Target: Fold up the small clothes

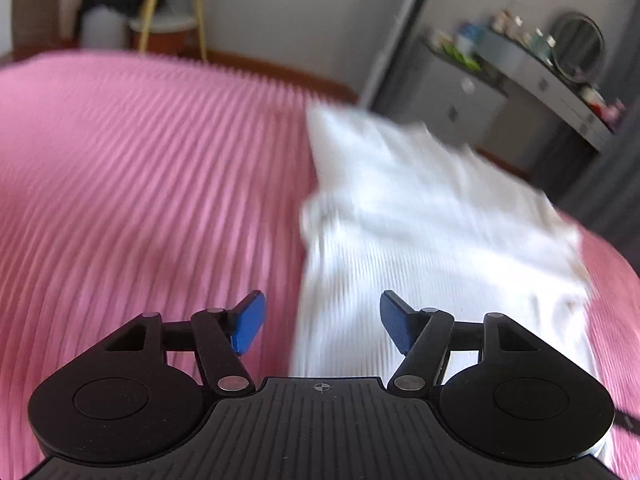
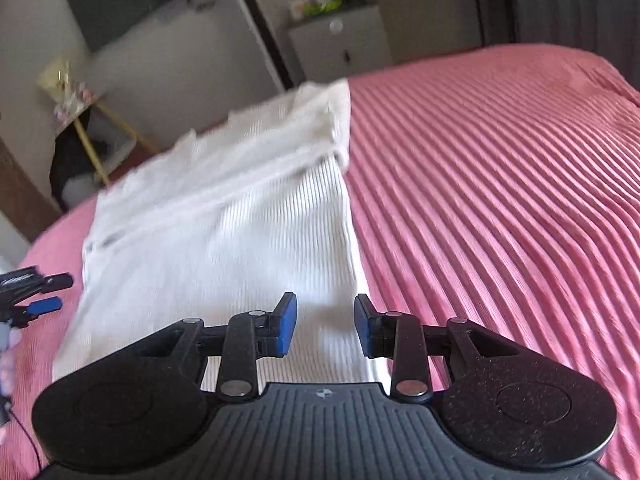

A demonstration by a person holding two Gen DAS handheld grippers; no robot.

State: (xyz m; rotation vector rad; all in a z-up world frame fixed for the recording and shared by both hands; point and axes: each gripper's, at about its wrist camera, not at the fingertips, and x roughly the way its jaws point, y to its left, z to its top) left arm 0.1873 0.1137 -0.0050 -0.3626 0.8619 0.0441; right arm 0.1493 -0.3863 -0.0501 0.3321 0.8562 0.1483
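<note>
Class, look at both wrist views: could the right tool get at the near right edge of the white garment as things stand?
Probably yes. The right tool hangs open over the white garment on the pink bedspread, that edge showing between its fingers; nothing blocks it.

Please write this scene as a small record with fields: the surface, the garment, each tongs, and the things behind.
surface: pink ribbed bedspread
garment: white ribbed cloth, lying on the bedspread, with a folded band across its far part
left tongs: open, nothing between the pads, above the near left edge of the cloth
right tongs: open with a narrower gap, nothing gripped, above the near right edge of the cloth
background: grey cabinet with small items on top, blurred
image quality: motion blur in both views
</note>
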